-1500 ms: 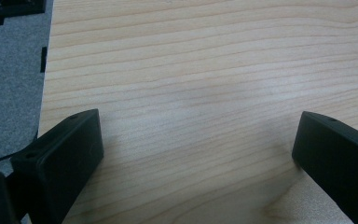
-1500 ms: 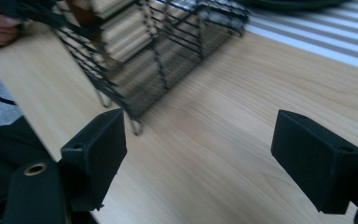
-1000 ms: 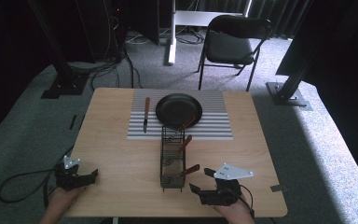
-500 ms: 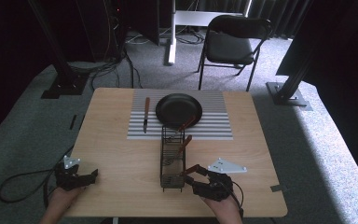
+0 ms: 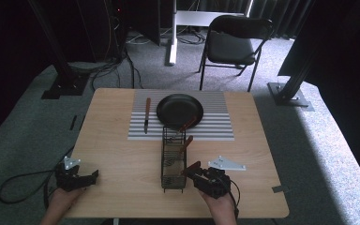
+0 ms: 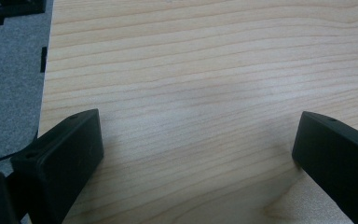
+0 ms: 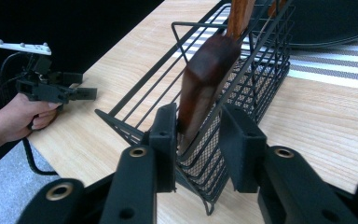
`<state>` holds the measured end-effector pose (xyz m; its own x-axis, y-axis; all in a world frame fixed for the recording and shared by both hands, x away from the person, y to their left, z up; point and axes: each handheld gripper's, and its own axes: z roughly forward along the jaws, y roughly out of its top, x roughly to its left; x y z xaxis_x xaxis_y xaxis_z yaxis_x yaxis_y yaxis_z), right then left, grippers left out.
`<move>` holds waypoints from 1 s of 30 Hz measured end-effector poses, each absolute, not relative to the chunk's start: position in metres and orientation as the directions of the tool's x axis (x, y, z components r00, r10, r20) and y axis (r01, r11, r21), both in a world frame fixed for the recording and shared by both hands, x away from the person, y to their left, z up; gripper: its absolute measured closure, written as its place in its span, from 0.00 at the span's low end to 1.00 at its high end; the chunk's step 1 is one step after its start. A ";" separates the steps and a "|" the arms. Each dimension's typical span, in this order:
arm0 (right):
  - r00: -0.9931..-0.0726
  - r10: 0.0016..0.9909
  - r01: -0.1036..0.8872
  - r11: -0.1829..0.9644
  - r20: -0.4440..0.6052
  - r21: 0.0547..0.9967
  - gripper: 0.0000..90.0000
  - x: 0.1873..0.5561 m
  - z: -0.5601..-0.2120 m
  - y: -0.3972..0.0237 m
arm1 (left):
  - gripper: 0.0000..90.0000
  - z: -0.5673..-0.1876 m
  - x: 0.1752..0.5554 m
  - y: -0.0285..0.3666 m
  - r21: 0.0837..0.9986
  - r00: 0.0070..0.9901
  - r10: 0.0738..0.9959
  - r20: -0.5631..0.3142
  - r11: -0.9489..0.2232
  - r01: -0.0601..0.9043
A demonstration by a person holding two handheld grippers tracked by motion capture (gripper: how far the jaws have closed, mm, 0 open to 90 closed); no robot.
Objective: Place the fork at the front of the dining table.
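A black wire basket (image 5: 173,161) sits in the lower middle of the high view, on the wooden table (image 5: 122,154). It holds tools with wooden handles, and they lean up and out of it, so a claw can reach them from the side. One brown handle (image 7: 207,79) sticks out at the near end of the basket.

The right gripper (image 7: 196,140) is at that near end, in the lower right of the high view. Its jaws sit on each side of the brown handle, with the basket wire between them too. The left jaw looks close against the wood. The right jaw has a small gap. So the claw is narrow around the handle, but I think it is not squeezing it yet.

The left gripper (image 6: 196,154) rests low at the lower left of the high view, well apart from the basket. Its jaws are wide, with only bare wood between them. It looks like it is just waiting.

The high view also shows a black pan (image 5: 180,110) and a knife (image 5: 146,114) on a striped mat (image 5: 215,126) in the middle. The right gripper view shows how the jaws meet the handle, which is too small to tell from above.
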<state>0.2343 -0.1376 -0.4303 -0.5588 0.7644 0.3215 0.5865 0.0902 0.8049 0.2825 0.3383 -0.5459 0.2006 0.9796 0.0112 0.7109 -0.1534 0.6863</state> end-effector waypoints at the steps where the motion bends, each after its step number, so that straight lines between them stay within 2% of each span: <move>1: -0.559 0.764 0.587 0.090 0.322 0.805 0.79 0.234 -0.430 -0.138 | 0.02 -0.546 0.282 0.338 0.686 0.201 0.980 0.011 -0.153 0.711; 4: -0.561 0.764 0.587 0.095 0.319 0.804 0.84 0.236 -0.432 -0.135 | 0.02 -0.546 0.282 0.338 0.686 0.201 0.980 0.011 -0.154 0.711; 15: -0.555 0.746 0.594 0.044 0.369 0.803 0.89 0.240 -0.431 -0.139 | 0.02 -0.546 0.282 0.338 0.687 0.200 0.980 0.011 -0.153 0.710; 22: -0.571 0.738 0.584 0.057 0.359 0.810 0.89 0.241 -0.428 -0.138 | 0.02 -0.546 0.282 0.338 0.688 0.200 0.980 0.010 -0.152 0.709; 30: -0.609 0.736 0.517 0.085 0.296 0.852 0.90 0.239 -0.408 -0.137 | 0.02 -0.546 0.282 0.338 0.688 0.200 0.980 0.011 -0.153 0.710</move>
